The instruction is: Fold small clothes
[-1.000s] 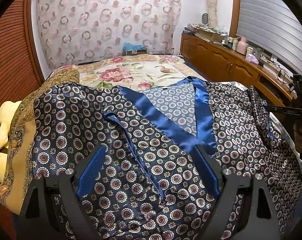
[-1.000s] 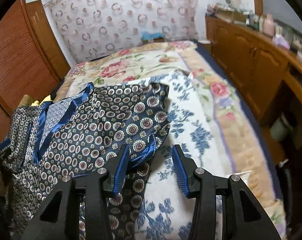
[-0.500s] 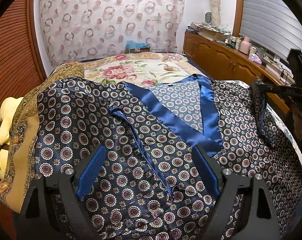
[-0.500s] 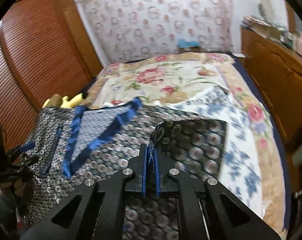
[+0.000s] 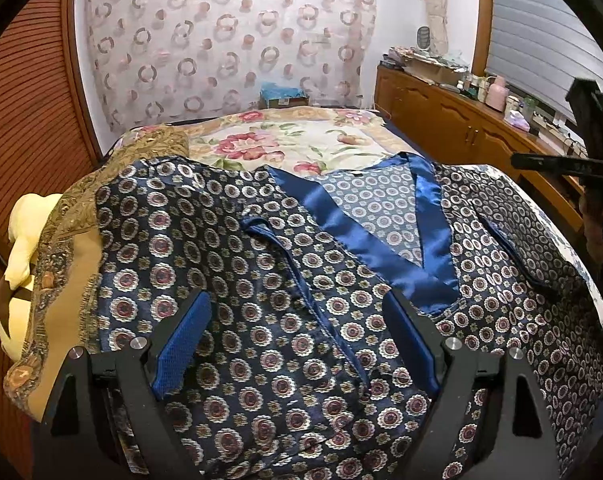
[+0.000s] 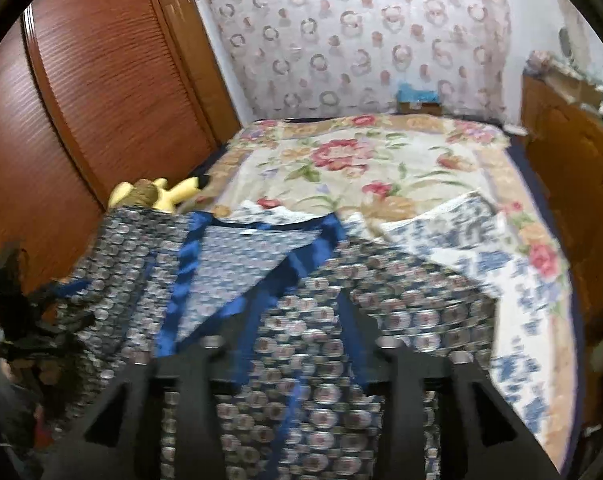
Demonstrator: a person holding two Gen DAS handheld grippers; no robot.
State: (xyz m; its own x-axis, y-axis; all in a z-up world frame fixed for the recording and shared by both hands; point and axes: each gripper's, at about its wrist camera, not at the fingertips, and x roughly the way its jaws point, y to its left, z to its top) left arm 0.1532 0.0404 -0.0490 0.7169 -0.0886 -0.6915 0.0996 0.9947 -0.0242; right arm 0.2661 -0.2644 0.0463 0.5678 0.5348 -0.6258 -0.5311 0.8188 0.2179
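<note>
Though blurred, yellow toy (image 6: 169, 196) adjoins robe (image 6: 341, 304).

Patterned robe (image 5: 261, 280): woven cloth, glossy satin collar band (image 5: 381, 256). My left gripper (image 5: 301, 344): matt black plastic. Wardrobe (image 6: 101, 80): ribbed wood.

We find no legible text, label, brand, number or sign in either view. The right wrist view is motion-blurred, and small items on the far cabinet cannot be resolved.
</note>
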